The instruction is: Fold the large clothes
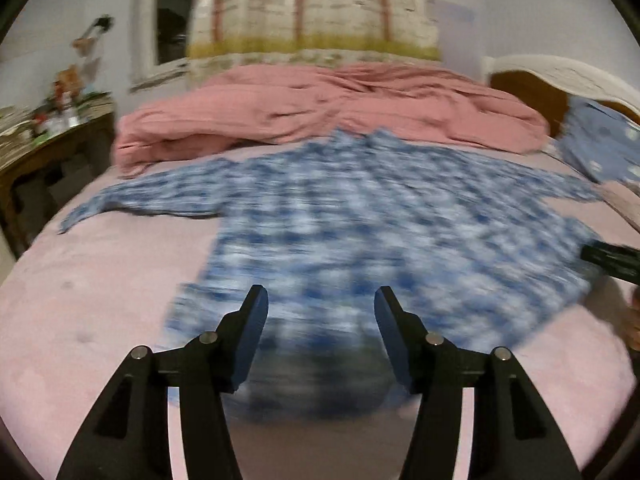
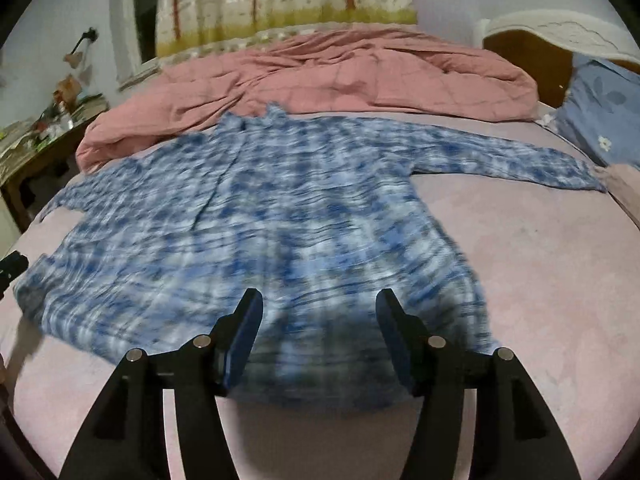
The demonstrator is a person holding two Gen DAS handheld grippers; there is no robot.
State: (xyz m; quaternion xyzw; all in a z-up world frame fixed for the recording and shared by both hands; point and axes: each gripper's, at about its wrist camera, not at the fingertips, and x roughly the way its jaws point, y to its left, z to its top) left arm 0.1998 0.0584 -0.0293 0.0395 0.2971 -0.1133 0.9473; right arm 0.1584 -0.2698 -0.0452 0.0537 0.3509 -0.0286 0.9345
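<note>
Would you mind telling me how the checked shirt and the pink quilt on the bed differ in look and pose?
The shirt is blue-and-white checked; the quilt is plain dusty pink. The shirt lies spread flat with its sleeves out to both sides, while the quilt is bunched in a rumpled heap. The shirt is nearer the cameras, the quilt behind its collar. Both rest on the same pale pink sheet.

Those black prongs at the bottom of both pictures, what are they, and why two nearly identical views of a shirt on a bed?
Each pair of prongs belongs to a hand-held gripper that a person carries, with a camera looking along its fingers. One picture comes from the left hand-held gripper, the other from the right hand-held gripper. Both stand open and hold nothing. On the pink bed lies a blue checked shirt, spread flat with sleeves out, waiting to be folded. Behind it sits a bunched pink quilt, and a blue pillow at the right.
</note>
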